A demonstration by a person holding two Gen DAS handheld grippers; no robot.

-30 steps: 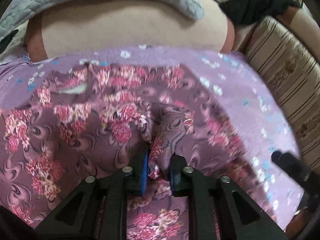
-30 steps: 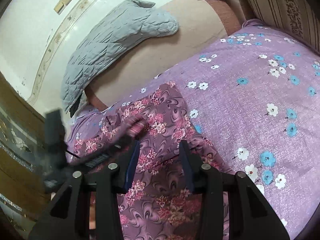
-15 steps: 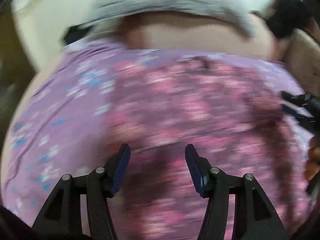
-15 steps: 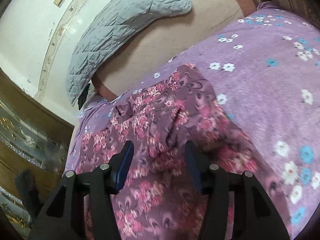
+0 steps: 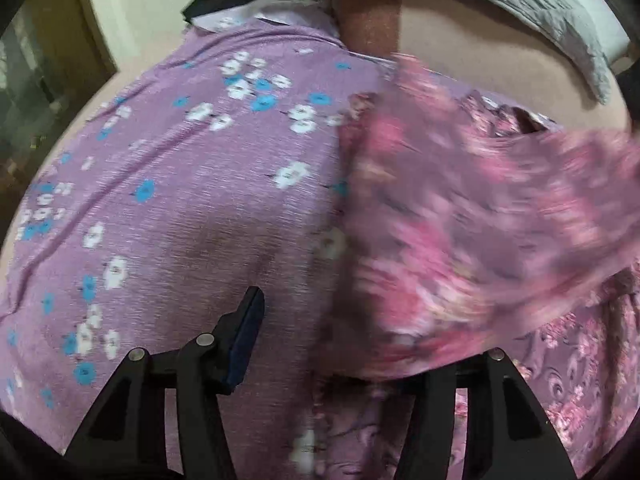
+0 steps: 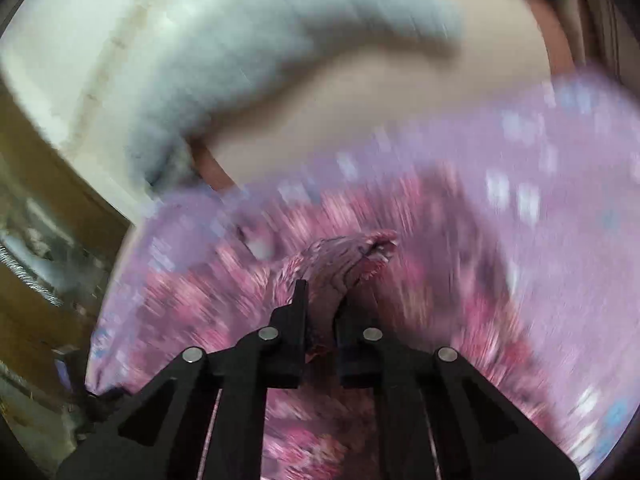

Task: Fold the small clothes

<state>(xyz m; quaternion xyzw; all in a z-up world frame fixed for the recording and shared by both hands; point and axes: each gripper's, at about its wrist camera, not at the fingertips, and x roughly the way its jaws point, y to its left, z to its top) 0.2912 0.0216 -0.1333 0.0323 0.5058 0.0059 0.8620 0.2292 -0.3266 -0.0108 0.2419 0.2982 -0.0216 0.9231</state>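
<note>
One floral garment [image 5: 460, 216] (right gripper [image 6: 322, 300] clamped)

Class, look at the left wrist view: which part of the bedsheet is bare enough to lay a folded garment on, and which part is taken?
Free: the lilac flowered bedsheet, between its edge and the floral garment. Crowded: the side under that garment, which the right gripper has pinched and lifted.

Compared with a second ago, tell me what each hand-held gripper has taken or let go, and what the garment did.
The left hand-held gripper has let go of the floral garment and swung aside over the lilac bedsheet, jaws open. The right hand-held gripper, open a second ago, has just been closing and now pinches a fold of the garment, lifting a flap that sweeps across the left view. The grey quilt is unchanged.
</note>
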